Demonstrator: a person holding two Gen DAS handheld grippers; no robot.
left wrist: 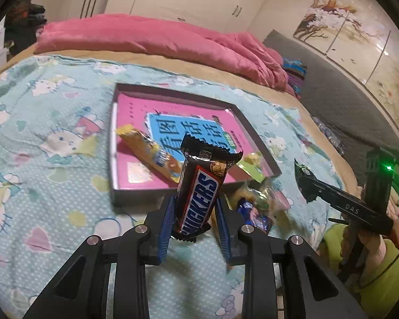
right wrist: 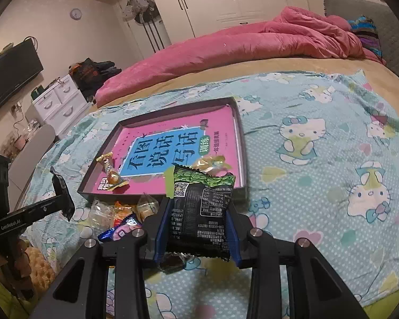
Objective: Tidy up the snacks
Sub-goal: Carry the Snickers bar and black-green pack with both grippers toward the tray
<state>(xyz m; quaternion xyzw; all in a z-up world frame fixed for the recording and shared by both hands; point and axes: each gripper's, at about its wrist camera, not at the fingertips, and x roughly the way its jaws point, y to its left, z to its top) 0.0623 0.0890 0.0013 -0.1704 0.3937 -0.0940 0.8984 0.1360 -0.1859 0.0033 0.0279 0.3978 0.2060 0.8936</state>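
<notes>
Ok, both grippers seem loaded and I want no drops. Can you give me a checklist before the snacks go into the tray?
1. Left gripper shut on the brown Snickers bar: ok.
2. Right gripper shut on the black-and-green snack packet: ok.
3. Dark shallow tray has bare pink floor: ok.
4. Both snacks lifted off the blue patterned blanket: ok.
5. Grip firmness: cannot tell.

The blanket (right wrist: 319, 138) was pale blue with white dots and cartoon cats. On it, the dark-rimmed tray (right wrist: 240, 133) held a pink-and-blue book (right wrist: 173, 146); beyond it lay a pink quilt (right wrist: 239, 45).
</notes>
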